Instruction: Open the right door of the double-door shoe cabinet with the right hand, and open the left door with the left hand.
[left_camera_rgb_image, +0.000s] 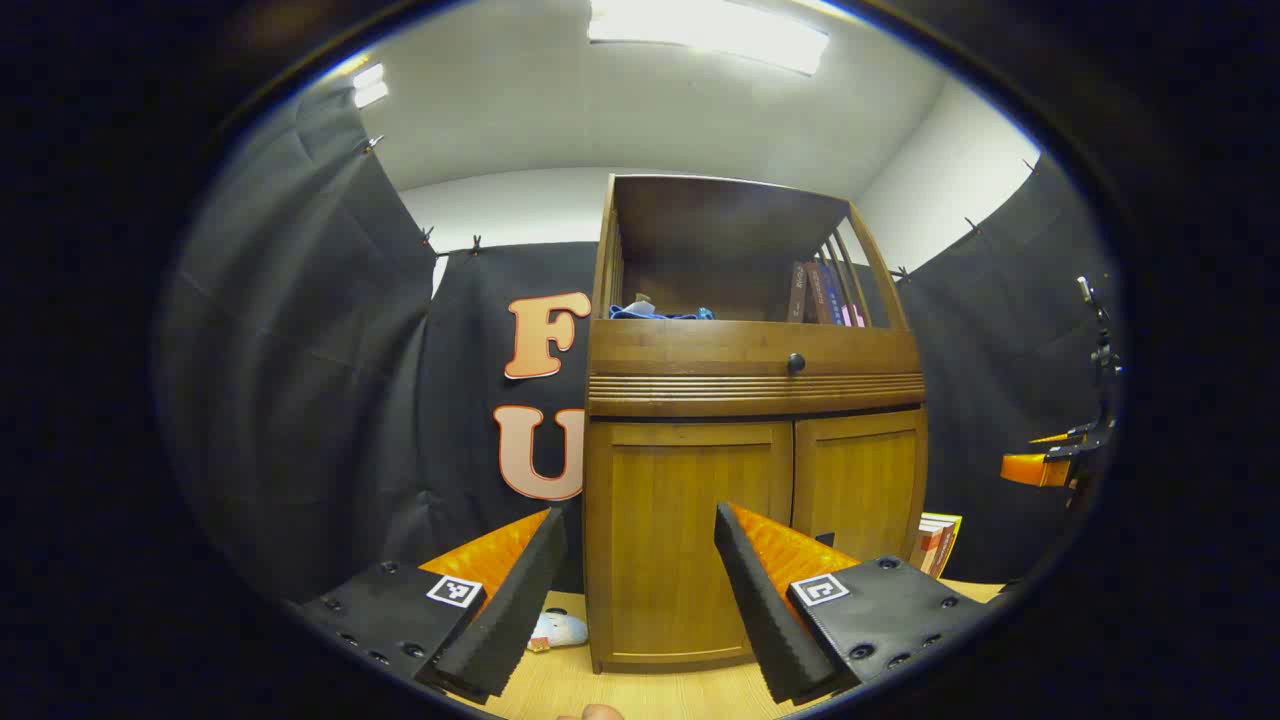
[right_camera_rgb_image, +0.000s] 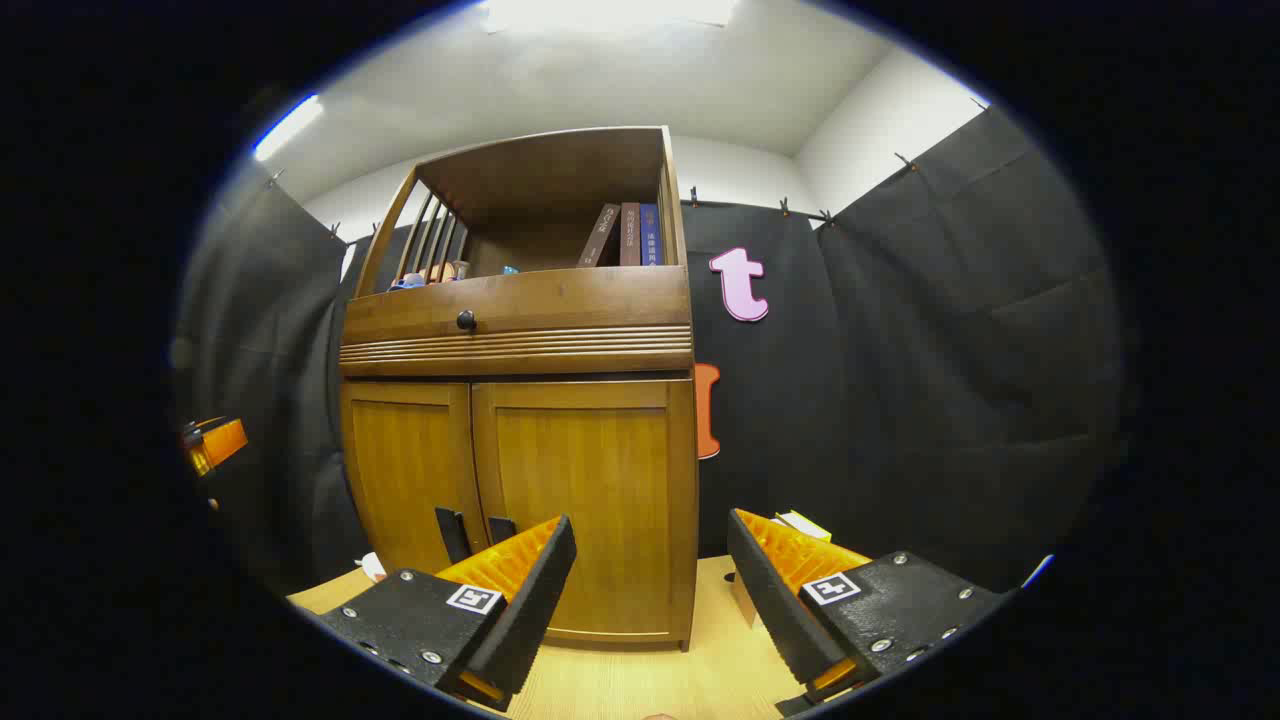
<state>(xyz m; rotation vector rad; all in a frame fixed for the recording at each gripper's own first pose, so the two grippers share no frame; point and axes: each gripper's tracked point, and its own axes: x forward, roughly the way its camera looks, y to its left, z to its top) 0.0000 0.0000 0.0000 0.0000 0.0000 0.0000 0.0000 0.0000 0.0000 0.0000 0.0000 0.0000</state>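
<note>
Left gripper view: shoe cabinet (left_camera_rgb_image: 750, 400) standing upright on the pale wooden worktop (left_camera_rgb_image: 640, 690), backed by black cloth. Both lower doors shut — left door (left_camera_rgb_image: 690, 540) straight ahead between the fingers, right door (left_camera_rgb_image: 862, 485) just beside it. Above the doors, a ribbed band and a drawer front with a small dark knob (left_camera_rgb_image: 796, 362). Higher still, an open shelf holding books (left_camera_rgb_image: 822, 294) at its right end and something blue (left_camera_rgb_image: 660, 312) at its left. Left gripper (left_camera_rgb_image: 640, 590) well short of the cabinet, fingers spread wide, gripping nothing. Far off at the right edge, the other gripper (left_camera_rgb_image: 1050, 460), held apart from the cabinet. Stack of books (left_camera_rgb_image: 935, 543) on the worktop near the cabinet's right side; small white item (left_camera_rgb_image: 560, 630) by its left foot.

Right gripper view: same cabinet (right_camera_rgb_image: 520, 390) seen from the right, right door (right_camera_rgb_image: 585, 500) nearest, left door (right_camera_rgb_image: 405, 470) beyond, both closed. Two dark vertical handles (right_camera_rgb_image: 470, 532) low down where the doors meet, partly hidden behind a finger (right_camera_rgb_image: 520, 590). Right gripper (right_camera_rgb_image: 650, 590) wide open, empty, clear of the doors. Knob (right_camera_rgb_image: 466, 320) on the drawer front; books (right_camera_rgb_image: 625, 235) on the shelf above. Small pale object (right_camera_rgb_image: 800, 522) on the worktop behind the right-hand finger, too hidden to tell what.
</note>
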